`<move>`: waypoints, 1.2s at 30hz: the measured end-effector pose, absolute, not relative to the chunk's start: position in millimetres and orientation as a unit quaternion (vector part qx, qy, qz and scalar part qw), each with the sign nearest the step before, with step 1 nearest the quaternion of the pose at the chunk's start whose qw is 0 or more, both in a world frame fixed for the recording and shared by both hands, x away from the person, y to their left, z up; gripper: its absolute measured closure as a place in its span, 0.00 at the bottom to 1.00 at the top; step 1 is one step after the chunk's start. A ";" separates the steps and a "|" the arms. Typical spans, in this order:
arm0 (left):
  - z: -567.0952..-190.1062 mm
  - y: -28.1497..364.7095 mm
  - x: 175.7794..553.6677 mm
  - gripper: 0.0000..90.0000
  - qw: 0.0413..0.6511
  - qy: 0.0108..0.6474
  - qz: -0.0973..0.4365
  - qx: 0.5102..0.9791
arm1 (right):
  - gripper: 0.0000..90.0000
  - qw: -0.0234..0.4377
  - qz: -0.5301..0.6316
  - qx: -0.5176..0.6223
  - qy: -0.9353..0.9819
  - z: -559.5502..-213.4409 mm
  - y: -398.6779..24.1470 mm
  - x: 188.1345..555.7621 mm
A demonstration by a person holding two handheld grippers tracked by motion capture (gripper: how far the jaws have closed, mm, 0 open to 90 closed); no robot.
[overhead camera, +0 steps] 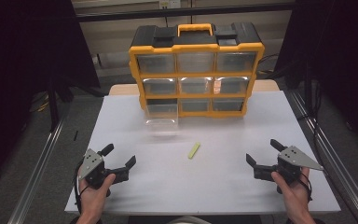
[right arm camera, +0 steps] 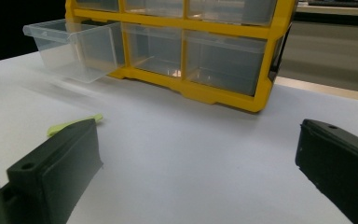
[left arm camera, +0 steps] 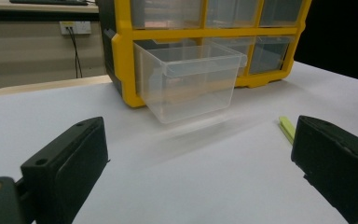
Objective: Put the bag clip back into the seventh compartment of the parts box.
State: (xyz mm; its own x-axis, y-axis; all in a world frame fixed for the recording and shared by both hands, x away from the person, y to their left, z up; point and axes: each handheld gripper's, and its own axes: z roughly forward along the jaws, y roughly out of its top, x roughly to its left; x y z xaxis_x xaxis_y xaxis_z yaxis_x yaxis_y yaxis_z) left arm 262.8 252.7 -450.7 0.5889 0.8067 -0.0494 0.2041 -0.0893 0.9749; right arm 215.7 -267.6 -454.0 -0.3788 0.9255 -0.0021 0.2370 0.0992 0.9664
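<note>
A yellow and black organiser [overhead camera: 196, 70] with clear drawers stands at the back of the white table [overhead camera: 214, 182]. Its bottom-left drawer [overhead camera: 161, 115] is pulled out and looks empty [left arm camera: 191, 84] [right arm camera: 70, 44]. A small yellow-green strip [overhead camera: 194, 150] lies flat mid-table, also seen as a strip [left arm camera: 286, 128] by the right jaw and a strip [right arm camera: 70, 123] behind the left jaw. My left gripper [overhead camera: 119, 157] rests near the front left, open and holding nothing. My right gripper [overhead camera: 263, 151] sits at the front right, open too, with nothing between its jaws.
The table's front edge runs just below both hands. Metal rails [overhead camera: 42, 158] flank the table on either side. A wall socket with a cable [left arm camera: 76, 28] is behind the organiser on its left.
</note>
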 end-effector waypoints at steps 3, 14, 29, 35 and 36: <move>-451.0 246.4 263.1 0.04 0.564 0.374 0.259 0.689 | 0.00 0.340 0.506 0.436 0.663 -454.4 -266.6 215.5; -450.3 230.0 264.1 0.06 0.568 0.346 0.234 0.709 | 0.00 0.337 0.503 0.448 0.658 -456.7 -267.5 218.4; -446.9 207.2 265.4 0.02 0.577 0.350 0.221 0.705 | 0.00 0.323 0.502 0.438 0.672 -457.2 -264.3 219.4; -447.7 184.2 274.6 0.03 0.572 0.322 0.202 0.727 | 0.00 0.321 0.504 0.432 0.676 -457.7 -263.5 220.4; -447.8 180.7 275.5 0.03 0.573 0.320 0.197 0.728 | 0.00 0.319 0.504 0.431 0.677 -458.1 -263.2 220.5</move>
